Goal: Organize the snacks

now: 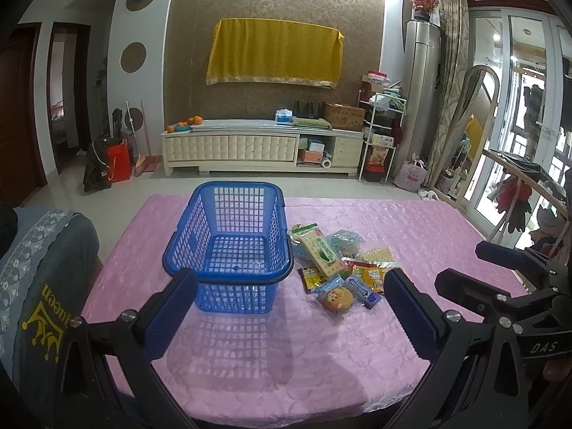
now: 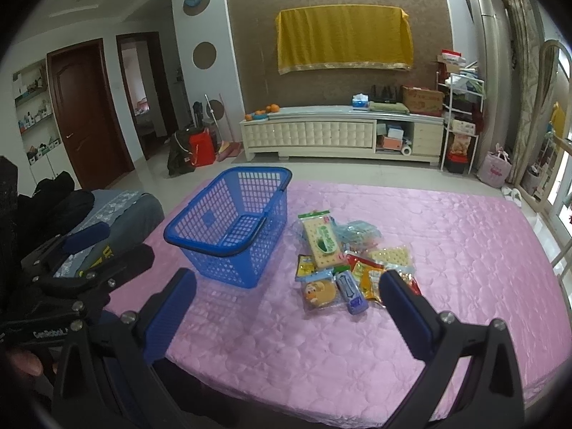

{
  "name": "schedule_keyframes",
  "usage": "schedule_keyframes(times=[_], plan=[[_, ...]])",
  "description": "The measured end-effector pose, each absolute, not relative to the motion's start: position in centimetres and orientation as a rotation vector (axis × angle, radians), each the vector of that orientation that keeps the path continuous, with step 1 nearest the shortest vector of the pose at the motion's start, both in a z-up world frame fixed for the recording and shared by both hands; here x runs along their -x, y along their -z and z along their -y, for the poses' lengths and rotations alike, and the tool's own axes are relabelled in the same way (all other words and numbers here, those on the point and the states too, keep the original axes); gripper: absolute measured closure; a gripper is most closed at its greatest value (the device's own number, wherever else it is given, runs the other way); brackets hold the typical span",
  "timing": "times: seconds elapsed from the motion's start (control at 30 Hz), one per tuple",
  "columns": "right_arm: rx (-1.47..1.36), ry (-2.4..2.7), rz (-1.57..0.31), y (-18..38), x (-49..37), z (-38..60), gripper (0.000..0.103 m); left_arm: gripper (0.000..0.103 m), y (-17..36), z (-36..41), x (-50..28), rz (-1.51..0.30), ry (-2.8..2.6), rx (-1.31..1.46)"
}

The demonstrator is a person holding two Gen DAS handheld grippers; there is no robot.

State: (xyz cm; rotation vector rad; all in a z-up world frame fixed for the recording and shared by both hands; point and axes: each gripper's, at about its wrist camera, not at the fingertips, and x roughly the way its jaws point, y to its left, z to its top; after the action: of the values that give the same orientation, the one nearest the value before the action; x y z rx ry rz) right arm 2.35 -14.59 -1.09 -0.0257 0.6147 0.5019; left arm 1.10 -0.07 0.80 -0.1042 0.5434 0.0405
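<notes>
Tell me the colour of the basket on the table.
The basket is blue with a dark handle rim, clearest in the left wrist view.

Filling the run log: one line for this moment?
stage: start | blue basket: empty | snack pile: beside it | left gripper, right gripper: open

Spreading across the whole table: a pink quilted cloth (image 1: 411, 228). Hanging on the patterned back wall, a yellow cloth (image 1: 273, 52). Standing below it on the tiled floor, a cream cabinet (image 1: 262, 146), carrying oranges (image 1: 186, 123) at its left end, a tissue box (image 1: 285, 116) and a cardboard box (image 1: 344, 116) toward its right end. Leaning near its left end, a red bag (image 1: 119, 162). Standing shut at far left, a brown door (image 2: 85, 107).
</notes>
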Motion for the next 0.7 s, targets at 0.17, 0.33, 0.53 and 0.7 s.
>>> schedule_keyframes(times=[0.17, 0.33, 0.53, 0.7], plan=[[0.037, -0.510, -0.607, 0.1, -3.8, 15.4, 0.000, 0.000, -1.7, 1.1, -3.2, -0.548, -0.025, 0.096], [0.054, -0.509, -0.598, -1.1, -6.3, 16.8, 0.000, 0.000, -2.9, 2.7, -6.4, -0.556, -0.007, 0.088], [0.053, -0.472, -0.613, -1.7, -10.3, 19.1, 0.000, 0.000, -3.3, 5.0, -11.4, -0.581, 0.024, 0.079], [0.044, -0.446, -0.651, -1.2, -14.1, 20.7, 0.000, 0.000, -2.7, 6.8, -16.1, -0.637, 0.020, 0.072]])
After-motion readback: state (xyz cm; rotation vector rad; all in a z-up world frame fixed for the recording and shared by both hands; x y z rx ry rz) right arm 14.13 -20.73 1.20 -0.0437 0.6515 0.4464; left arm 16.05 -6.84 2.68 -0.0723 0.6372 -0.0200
